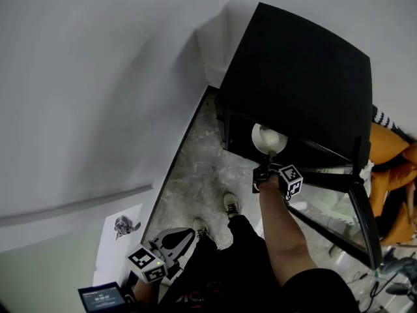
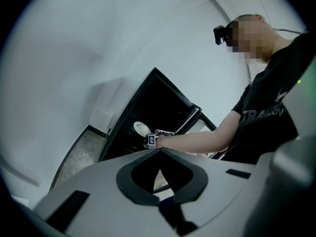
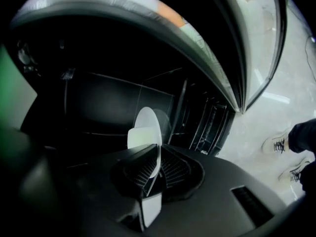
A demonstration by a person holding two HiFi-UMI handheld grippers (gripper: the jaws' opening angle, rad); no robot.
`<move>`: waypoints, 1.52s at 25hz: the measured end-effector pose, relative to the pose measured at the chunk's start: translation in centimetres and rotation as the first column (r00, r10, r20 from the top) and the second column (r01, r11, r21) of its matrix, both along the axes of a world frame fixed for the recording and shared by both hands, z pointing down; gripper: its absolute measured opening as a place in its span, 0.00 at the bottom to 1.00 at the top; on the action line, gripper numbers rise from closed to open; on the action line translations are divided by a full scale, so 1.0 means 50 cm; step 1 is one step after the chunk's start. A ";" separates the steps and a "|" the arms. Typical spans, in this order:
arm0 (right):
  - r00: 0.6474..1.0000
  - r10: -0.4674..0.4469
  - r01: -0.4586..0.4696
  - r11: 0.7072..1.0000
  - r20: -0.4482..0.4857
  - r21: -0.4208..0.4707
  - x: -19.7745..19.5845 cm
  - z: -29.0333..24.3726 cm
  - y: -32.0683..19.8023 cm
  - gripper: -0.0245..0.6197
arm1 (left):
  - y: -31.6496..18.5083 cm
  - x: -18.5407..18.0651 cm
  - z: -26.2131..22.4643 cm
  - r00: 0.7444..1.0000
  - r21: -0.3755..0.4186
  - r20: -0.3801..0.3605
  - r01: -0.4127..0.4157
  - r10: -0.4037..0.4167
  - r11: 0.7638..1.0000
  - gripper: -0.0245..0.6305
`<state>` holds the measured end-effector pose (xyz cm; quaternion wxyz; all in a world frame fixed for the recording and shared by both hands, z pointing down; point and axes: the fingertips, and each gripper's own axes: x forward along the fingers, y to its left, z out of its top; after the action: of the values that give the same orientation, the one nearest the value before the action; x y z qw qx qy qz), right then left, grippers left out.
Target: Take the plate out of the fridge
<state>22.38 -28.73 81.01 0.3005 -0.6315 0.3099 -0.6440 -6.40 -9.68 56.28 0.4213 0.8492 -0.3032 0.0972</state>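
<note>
White wall point(image 1: 98, 96) at left, grey stone-pattern floor point(image 1: 208, 168) below. Black fridge point(image 1: 300, 70) stands on the floor against the wall, its glass door point(image 1: 345, 201) swung open toward the person's right. Plate point(image 1: 267, 137): white, at the fridge mouth, just under the front edge of the fridge top, dark interior behind it. R claw point(image 1: 266, 169) is at the opening on an outstretched forearm. Per right gripper view, R claw point(image 3: 157, 154) is clamped on the plate point(image 3: 148, 125) rim, with ribbed pads pressed to both faces and the plate edge-on between them, its upper part standing clear above the jaws. Cannot tell whether the plate rests on a shelf. Wire racks are visible inside the fridge, to the right of the plate. L claw point(image 1: 189, 233) hangs low at the person's left side, well apart from the fridge and pointed roughly toward it. Per left gripper view, L claw point(image 2: 160, 152) has its jaws together, tips meeting, w/ nothing held. Person's shoes point(image 1: 231, 205) are on the floor near the fridge front.
</note>
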 end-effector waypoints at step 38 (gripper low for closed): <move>0.998 0.013 -0.022 0.989 0.061 0.146 -0.016 0.018 0.031 0.09 | 0.046 -0.008 0.033 0.995 -0.065 0.055 -0.081 0.085 0.995 0.04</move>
<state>21.56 -27.19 81.91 0.3609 -0.5910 0.3417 -0.6353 -6.81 -7.36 57.92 0.4342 0.8443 -0.2764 0.1488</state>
